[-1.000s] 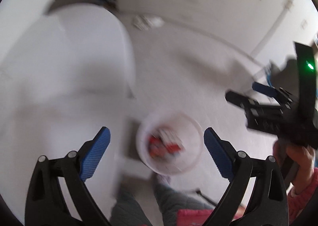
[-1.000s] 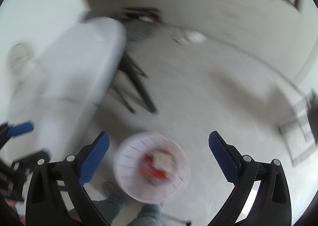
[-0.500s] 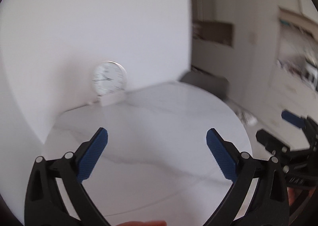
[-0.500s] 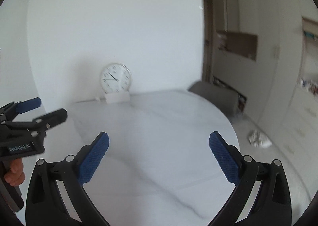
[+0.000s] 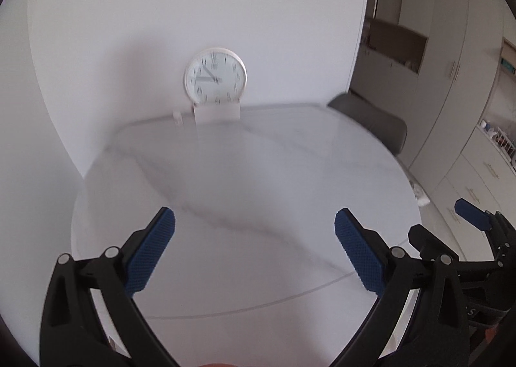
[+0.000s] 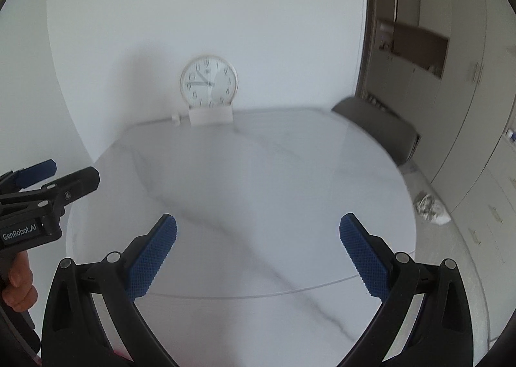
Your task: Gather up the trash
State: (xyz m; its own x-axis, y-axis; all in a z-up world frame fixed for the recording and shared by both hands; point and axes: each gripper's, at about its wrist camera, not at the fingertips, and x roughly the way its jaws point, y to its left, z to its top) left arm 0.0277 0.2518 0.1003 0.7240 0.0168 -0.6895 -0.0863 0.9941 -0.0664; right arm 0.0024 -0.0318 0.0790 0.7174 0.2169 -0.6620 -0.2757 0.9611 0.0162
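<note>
Both the left gripper (image 5: 254,250) and the right gripper (image 6: 258,254) hang spread wide and empty over the near edge of the marble table (image 5: 258,173), likely scanning, since no trash shows there.

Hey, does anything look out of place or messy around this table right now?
Yes: a crumpled white wrapper or bag lies on the floor right of the marble table, near the cabinets. The clock stands upright.
</note>
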